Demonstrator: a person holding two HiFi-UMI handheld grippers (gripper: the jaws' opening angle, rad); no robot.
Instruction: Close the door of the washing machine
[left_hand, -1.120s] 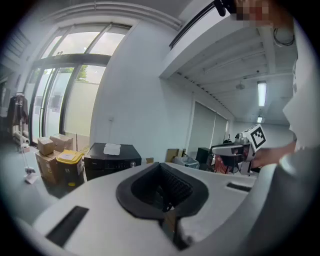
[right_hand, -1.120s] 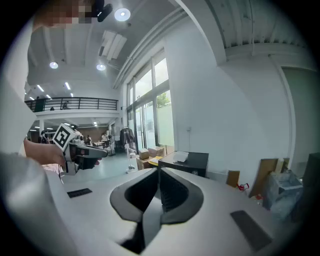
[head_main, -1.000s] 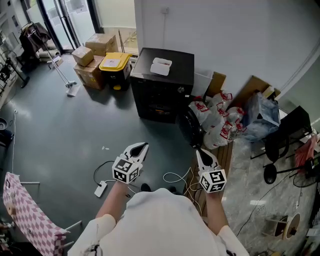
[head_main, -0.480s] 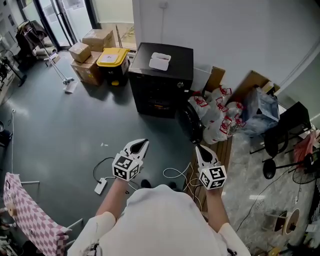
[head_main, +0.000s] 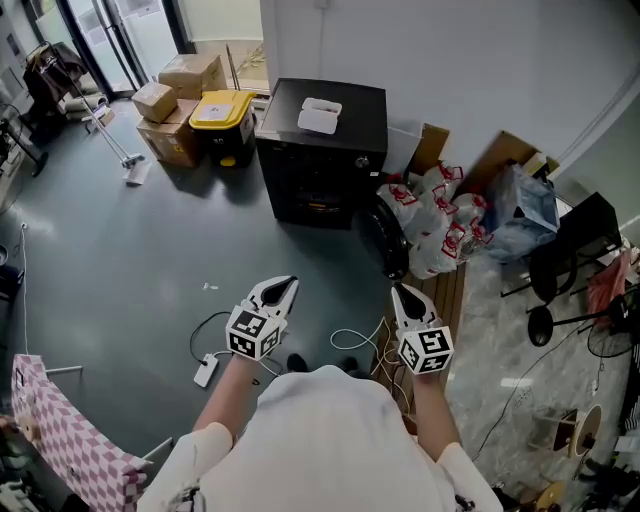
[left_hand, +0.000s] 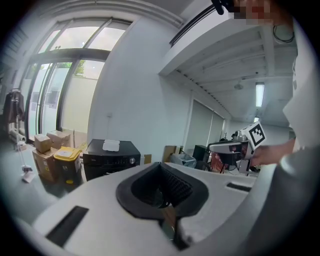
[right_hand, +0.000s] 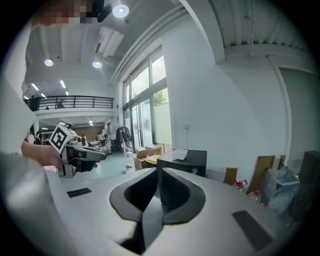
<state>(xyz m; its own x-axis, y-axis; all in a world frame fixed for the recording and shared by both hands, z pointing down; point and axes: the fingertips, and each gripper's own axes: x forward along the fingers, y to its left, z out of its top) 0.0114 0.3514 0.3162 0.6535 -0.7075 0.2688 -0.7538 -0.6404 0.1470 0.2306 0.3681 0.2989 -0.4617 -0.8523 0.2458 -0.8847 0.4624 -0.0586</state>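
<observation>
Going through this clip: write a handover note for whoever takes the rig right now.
Left gripper: shut, empty, held out in front of the person.
Right gripper: shut, empty, on the door's side.
Washing machine: black, against the wall ahead; its round door hangs open at the front right, apart from both grippers.
Done: door not yet touched.
Left: step closer and push the door shut, probably with the right gripper.

We'd call the washing machine (head_main: 322, 150) black with a satin sheen and its door (head_main: 384, 243) a glossier dark plastic, though from up here we can't really tell metal from plastic. The floor (head_main: 130, 250) looks smooth, slightly shiny grey. The boxes (head_main: 185, 72) at its far left corner are plain matt cardboard. The left gripper (head_main: 284, 288) and right gripper (head_main: 399, 290) have matt white plastic shells and ribbed black pads (right_hand: 173, 193).
</observation>
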